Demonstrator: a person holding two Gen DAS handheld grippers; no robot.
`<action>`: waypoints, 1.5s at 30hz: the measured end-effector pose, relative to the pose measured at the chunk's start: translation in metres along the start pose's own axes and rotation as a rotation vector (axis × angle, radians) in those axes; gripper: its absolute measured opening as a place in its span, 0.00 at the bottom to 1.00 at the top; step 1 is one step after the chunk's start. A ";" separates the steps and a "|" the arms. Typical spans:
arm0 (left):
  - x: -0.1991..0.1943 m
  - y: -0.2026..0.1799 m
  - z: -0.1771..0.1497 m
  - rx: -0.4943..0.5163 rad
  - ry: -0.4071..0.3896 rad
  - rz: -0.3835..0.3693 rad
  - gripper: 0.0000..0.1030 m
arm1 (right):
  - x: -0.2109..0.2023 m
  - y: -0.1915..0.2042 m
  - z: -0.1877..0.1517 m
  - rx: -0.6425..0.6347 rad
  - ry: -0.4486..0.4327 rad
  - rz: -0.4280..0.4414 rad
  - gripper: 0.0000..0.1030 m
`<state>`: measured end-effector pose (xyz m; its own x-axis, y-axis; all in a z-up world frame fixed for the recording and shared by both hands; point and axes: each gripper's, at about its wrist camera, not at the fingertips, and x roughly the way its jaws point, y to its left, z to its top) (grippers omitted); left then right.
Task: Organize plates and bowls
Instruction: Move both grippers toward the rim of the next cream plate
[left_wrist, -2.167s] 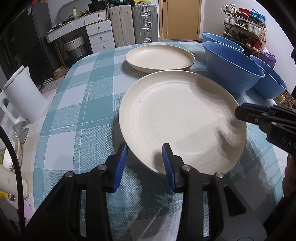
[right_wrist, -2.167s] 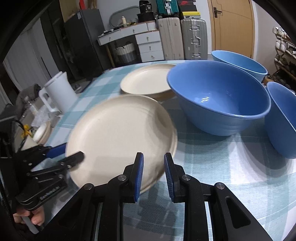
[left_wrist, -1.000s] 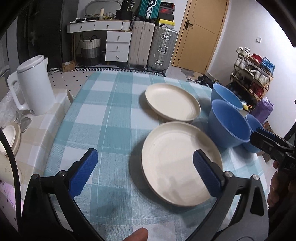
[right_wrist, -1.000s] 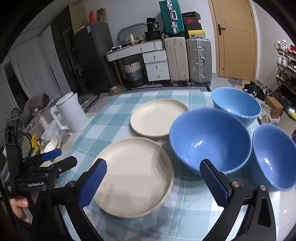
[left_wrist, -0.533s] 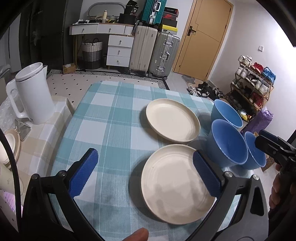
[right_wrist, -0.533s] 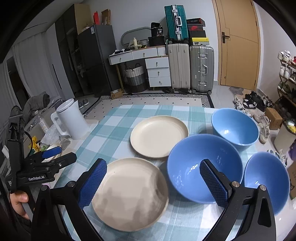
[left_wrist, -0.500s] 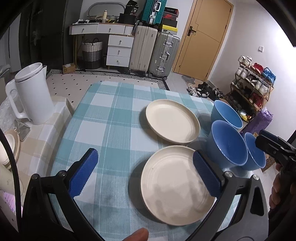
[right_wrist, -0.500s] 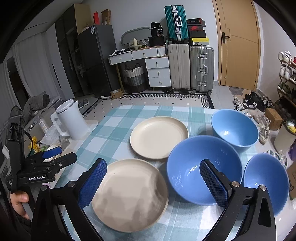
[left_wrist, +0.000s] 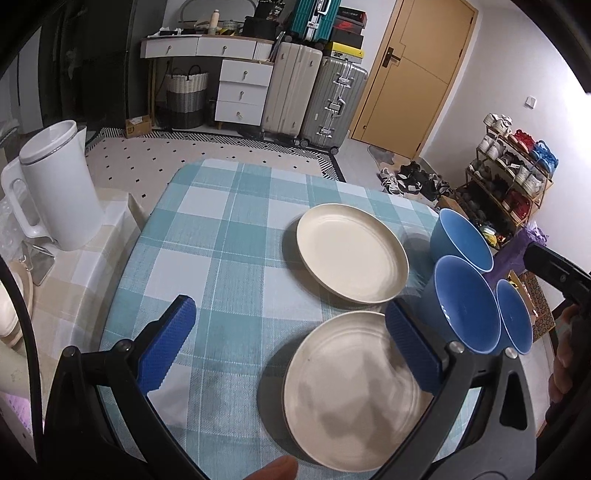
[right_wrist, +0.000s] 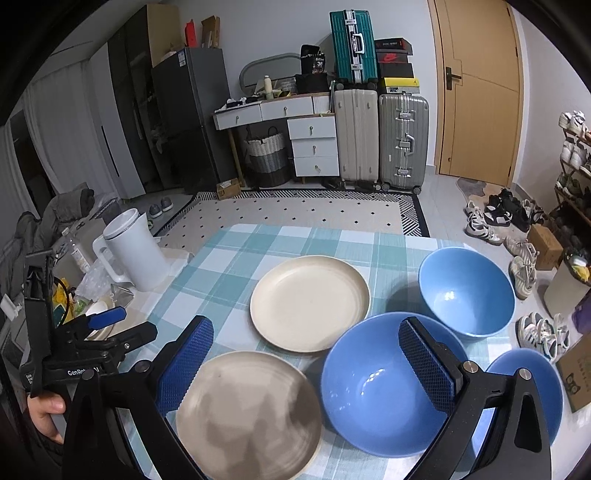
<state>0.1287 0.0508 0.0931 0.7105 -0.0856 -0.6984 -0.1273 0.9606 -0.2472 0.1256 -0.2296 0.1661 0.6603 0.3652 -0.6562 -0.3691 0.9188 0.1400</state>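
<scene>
- Our left gripper (left_wrist: 291, 343) and right gripper (right_wrist: 306, 365) hover, jaws wide, empty.
- Two cream plates (right_wrist: 309, 302) and three blue bowls (right_wrist: 467, 291) sit on the checked tabletop (left_wrist: 221, 236).
- They look stiff, light and slippery; we would grip the rims.

A teal-and-white checked cloth is covering the surface (right_wrist: 236, 254). Two cream plates (right_wrist: 309, 302) (right_wrist: 248, 413) are showing plain in the middle and lower frame, three bowls (right_wrist: 466, 291) (right_wrist: 388, 387) (right_wrist: 546, 373) are showing sky blue at right, and a kettle (right_wrist: 133, 254) is standing white at left. Black grippers are wearing textured blue pads on their fingers (right_wrist: 184, 362).
</scene>
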 end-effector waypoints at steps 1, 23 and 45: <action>0.003 0.001 0.002 -0.003 0.003 0.002 0.99 | 0.003 0.000 0.004 -0.004 0.003 0.003 0.99; 0.077 -0.001 0.034 -0.042 0.082 0.002 0.97 | 0.071 -0.016 0.037 -0.017 0.082 0.008 0.99; 0.168 0.007 0.038 -0.061 0.206 0.015 0.89 | 0.175 -0.056 0.043 0.022 0.247 -0.013 0.91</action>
<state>0.2732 0.0535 -0.0005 0.5523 -0.1294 -0.8236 -0.1828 0.9450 -0.2711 0.2901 -0.2105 0.0755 0.4840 0.3080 -0.8191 -0.3453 0.9273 0.1446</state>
